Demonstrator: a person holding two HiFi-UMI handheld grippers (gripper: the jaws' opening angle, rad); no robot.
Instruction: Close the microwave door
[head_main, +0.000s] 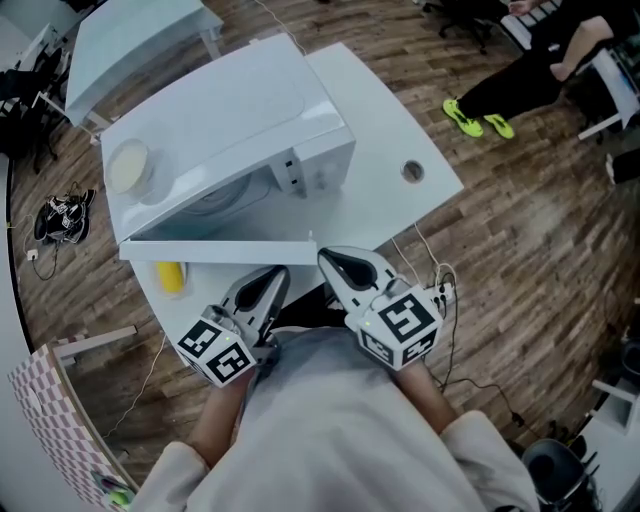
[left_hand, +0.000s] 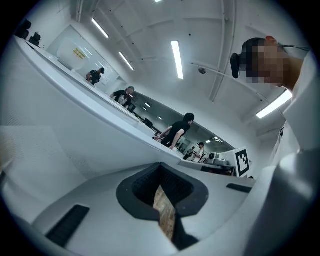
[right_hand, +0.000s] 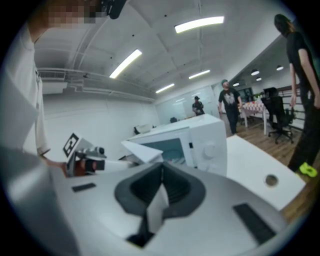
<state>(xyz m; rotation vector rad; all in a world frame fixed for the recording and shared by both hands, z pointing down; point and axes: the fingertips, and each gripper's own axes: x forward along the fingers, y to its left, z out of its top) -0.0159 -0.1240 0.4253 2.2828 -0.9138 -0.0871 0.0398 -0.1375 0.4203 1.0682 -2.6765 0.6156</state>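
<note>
**A:** What does the step in hand call for?

**B:** As I judge it, a flat push. The door (head_main: 215, 249) of the microwave (head_main: 230, 110) stands swung out over the near side of the table (head_main: 400, 130). The outer face should be pressed near the free edge, far from the hinge, and followed round until the latch catches. A push too close to the hinge would likely shift the whole oven.

**A:** And the claws?

**B:** Both are clenched on nothing. The left gripper (head_main: 272, 276) and right gripper (head_main: 330, 262) each show their jaws drawn together, with only a sliver of gap between them.

**A:** Where is the door relative to them?

**B:** Just beyond the tips, and I cannot tell whether it touches them. Its free edge lies nearest the right gripper, while the left one sits below the door's middle. A yellow thing (head_main: 170, 275) lies under the hinge end.
</note>
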